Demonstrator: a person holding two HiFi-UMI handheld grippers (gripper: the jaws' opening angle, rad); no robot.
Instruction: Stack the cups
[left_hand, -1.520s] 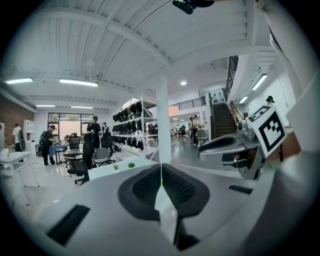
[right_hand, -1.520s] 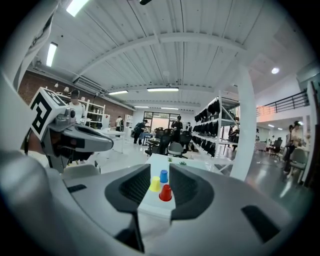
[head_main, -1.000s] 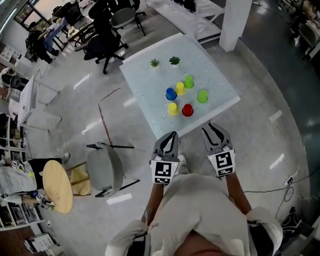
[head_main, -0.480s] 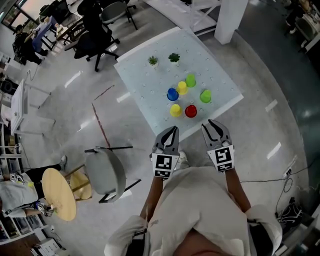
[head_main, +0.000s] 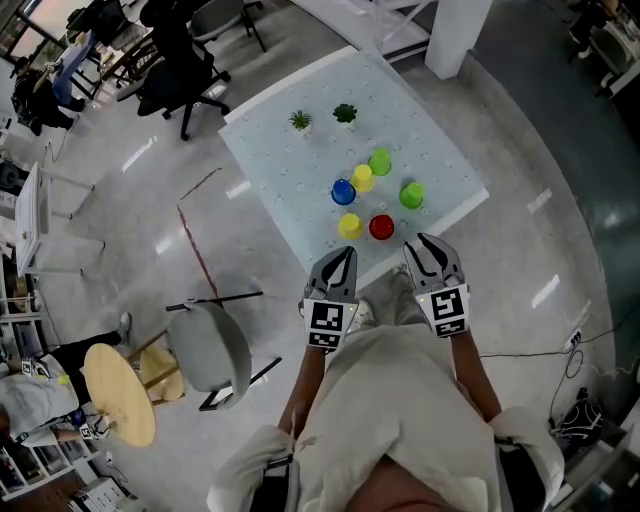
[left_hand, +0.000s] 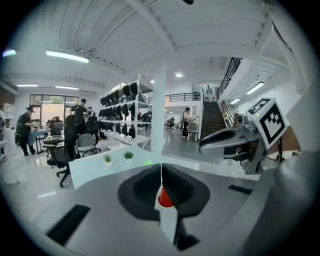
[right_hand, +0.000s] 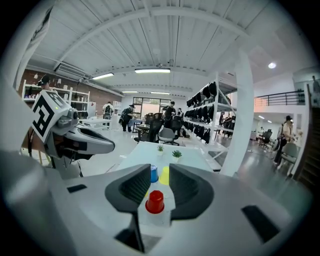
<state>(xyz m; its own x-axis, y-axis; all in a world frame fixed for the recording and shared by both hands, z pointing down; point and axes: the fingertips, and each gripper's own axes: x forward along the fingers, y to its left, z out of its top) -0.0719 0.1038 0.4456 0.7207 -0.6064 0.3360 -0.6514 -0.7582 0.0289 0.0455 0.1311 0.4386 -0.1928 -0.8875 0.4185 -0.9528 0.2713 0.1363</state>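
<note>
Nearest, a pale cloth shirt (head_main: 390, 420) is seen at the bottom of the head view, and both grippers are held side by side over the glossy grey floor (head_main: 540, 140), short of the table. The left gripper (head_main: 345, 258) is clenched: its ribbed black pads (left_hand: 142, 189) are met at the tips, with nothing between them. The right gripper (head_main: 424, 243) is held slightly parted and empty; the red cup (head_main: 381, 227) is merely framed in its gap, well beyond.

Farther on, a square white table (head_main: 290, 180) is seen, its top dotted with small marks. Six smooth tapered cups are stood apart on it. The red cup and near yellow cup (head_main: 349, 225) are nearest, with the right green cup (head_main: 411, 194) beside them. Behind them the blue cup (head_main: 343, 191), far yellow cup (head_main: 363, 177) and far green cup (head_main: 379, 161) are set in a close slanting row.

A plant (head_main: 300, 121) and a second plant (head_main: 345, 113) are set at the far side. A grey padded chair (head_main: 210, 345) and a round wooden stool (head_main: 118, 392) are seen left of the table. A white pillar (head_main: 455, 35) and black office chairs (head_main: 175, 60) are stood farthest.
</note>
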